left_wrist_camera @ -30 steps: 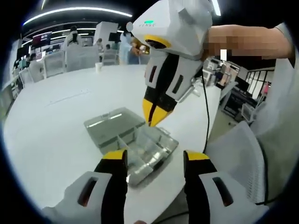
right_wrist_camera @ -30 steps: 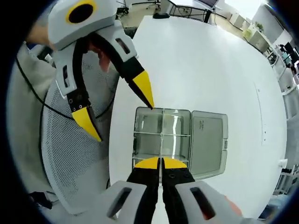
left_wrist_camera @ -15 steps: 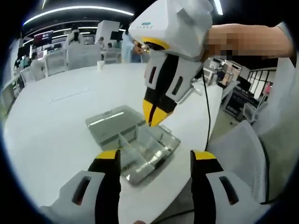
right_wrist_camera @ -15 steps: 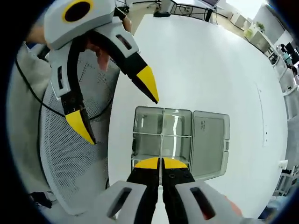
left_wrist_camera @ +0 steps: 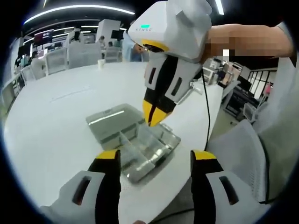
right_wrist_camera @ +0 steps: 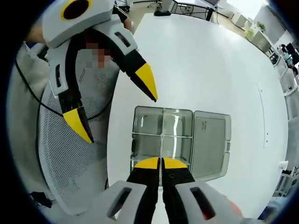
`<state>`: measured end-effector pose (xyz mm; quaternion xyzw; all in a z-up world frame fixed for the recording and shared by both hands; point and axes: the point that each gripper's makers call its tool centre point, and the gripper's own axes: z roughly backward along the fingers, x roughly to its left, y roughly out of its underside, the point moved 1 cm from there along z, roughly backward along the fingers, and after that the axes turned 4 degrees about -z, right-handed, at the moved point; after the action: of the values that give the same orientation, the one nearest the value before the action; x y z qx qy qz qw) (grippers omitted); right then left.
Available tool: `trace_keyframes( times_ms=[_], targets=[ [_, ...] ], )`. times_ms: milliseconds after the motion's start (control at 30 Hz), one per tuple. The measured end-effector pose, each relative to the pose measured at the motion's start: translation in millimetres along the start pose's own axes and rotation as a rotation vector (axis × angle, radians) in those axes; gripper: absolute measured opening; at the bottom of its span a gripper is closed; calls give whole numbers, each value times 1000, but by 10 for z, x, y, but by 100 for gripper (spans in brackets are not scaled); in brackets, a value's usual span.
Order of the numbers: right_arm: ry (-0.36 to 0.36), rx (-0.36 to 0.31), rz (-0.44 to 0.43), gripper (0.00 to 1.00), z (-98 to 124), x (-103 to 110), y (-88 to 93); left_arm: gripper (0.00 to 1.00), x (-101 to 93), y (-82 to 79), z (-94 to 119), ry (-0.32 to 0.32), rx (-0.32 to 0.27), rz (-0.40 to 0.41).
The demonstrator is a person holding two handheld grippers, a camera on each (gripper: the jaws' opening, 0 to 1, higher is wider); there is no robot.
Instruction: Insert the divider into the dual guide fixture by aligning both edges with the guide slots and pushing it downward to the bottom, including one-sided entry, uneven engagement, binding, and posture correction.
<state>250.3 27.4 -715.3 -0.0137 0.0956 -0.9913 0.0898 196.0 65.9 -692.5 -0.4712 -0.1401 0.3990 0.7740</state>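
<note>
right gripper [right_wrist_camera: 161, 163]: closed on thin divider [right_wrist_camera: 160, 144], held upright lower centre above fixture [right_wrist_camera: 145, 122] for slot alignment | left gripper [right_wrist_camera: 119, 107]: wide, empty, upper left

Open-plan lab or office: white tables [left_wrist_camera: 56, 112], ceiling strip lights [left_wrist_camera: 74, 10], monitors [left_wrist_camera: 42, 37] (people standing behind), desk rows [right_wrist_camera: 285, 60].
</note>
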Motion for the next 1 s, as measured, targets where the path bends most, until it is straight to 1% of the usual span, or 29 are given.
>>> trace_keyframes(
  times_ms=[333,633,1000],
  targets=[
    [-3,3,-3,0,-46,-17,16,59,-19,-2,16,-4,2,8],
    [-12,4,-13,0,-74,-31,-4,58,43,29,7,-6,4,14],
    [-9,6,-18,0,-80,-35,20,58,59,35,-9,-6,3,14]
  ],
)
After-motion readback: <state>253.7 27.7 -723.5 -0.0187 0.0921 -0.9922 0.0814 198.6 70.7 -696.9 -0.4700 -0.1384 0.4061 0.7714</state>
